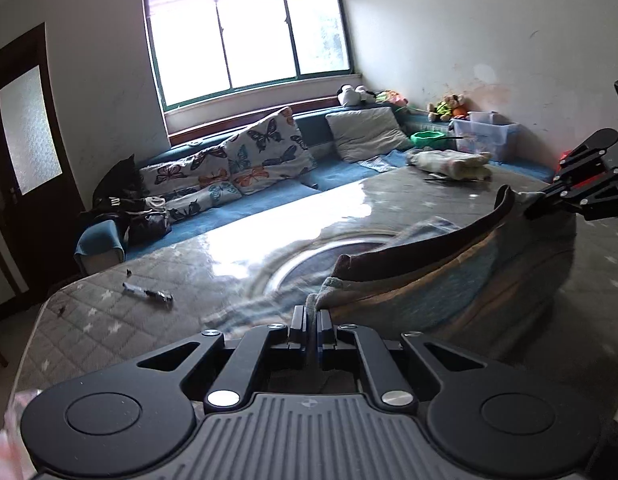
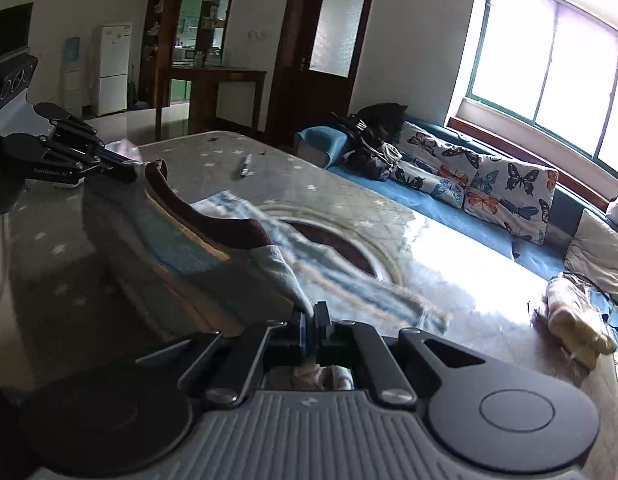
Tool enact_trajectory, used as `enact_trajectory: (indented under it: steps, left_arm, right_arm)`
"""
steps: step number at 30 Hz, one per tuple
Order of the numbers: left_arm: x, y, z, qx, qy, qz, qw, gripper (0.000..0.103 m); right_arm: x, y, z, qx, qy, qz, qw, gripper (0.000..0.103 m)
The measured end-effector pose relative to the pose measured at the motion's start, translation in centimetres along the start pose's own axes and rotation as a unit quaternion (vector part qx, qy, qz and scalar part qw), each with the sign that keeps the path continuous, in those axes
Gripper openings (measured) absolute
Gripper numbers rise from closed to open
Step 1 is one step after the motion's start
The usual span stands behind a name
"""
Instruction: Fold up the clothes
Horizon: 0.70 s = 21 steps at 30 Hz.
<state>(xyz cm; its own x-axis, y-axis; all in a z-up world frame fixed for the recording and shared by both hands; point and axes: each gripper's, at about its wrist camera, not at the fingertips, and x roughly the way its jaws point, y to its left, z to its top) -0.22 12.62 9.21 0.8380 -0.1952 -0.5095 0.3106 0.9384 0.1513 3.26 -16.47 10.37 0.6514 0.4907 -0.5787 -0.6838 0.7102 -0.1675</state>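
A striped grey, blue and tan garment (image 1: 449, 276) with a dark maroon neckband (image 1: 429, 244) hangs stretched between my two grippers above the grey quilted mattress (image 1: 109, 316). My left gripper (image 1: 312, 314) is shut on one shoulder of it. My right gripper (image 2: 311, 316) is shut on the other shoulder; it also shows in the left wrist view (image 1: 529, 210). In the right wrist view the garment (image 2: 181, 248) sags toward my left gripper (image 2: 129, 176), and its lower part trails blurred over the mattress (image 2: 349, 208).
A pen-like object (image 1: 147, 292) lies on the mattress's left part. A folded pale cloth bundle (image 1: 449, 162) lies at its far edge. Behind are a blue sofa (image 1: 269, 196) with butterfly cushions (image 1: 265, 150), a plastic bin (image 1: 487, 134) and a dark door (image 1: 25, 128).
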Motion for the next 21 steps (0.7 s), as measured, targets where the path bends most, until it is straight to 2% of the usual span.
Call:
enact_trajectory:
  steps: [4, 9, 14, 17, 21]
  left_arm:
    - [4.7, 2.1, 2.1, 0.004, 0.014, 0.005, 0.9999, 0.005]
    - [11.7, 4.1, 3.0, -0.002, 0.054, 0.011, 0.9985, 0.005]
    - [17.2, 5.3, 1.6, -0.019, 0.098, 0.020, 0.9948, 0.008]
    - [19.2, 5.8, 0.6, -0.031, 0.119, 0.022, 0.9922, 0.011]
    - [19.9, 6.4, 0.2, -0.046, 0.129, 0.035, 0.9899, 0.023]
  right_arm:
    - [4.1, -2.7, 2.1, 0.003, 0.014, -0.004, 1.000, 0.003]
    - [10.2, -5.5, 3.4, 0.025, 0.041, -0.012, 0.999, 0.003]
    - [16.4, -7.4, 2.4, 0.064, 0.068, -0.019, 0.995, 0.005]
    - [19.3, -8.0, 1.3, 0.092, 0.084, -0.022, 0.992, 0.006]
    - [20.7, -9.1, 0.2, 0.135, 0.081, -0.031, 0.987, 0.022]
